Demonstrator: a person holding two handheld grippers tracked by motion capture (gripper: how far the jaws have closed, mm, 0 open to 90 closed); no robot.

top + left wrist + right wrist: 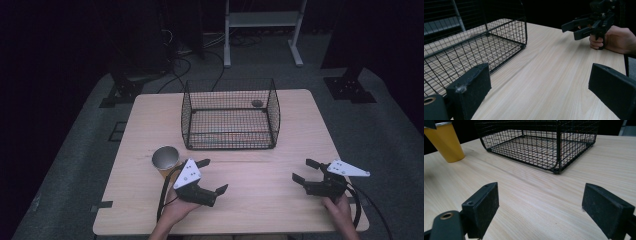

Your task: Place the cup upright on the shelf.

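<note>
High view, left to right: cup stands upright on the table, just beside the left gripper, whose jaws are spread with nothing between them. Basket sits behind, mid-table. Right gripper is held well apart near the table's right edge, jaws likewise wide, empty.
</note>
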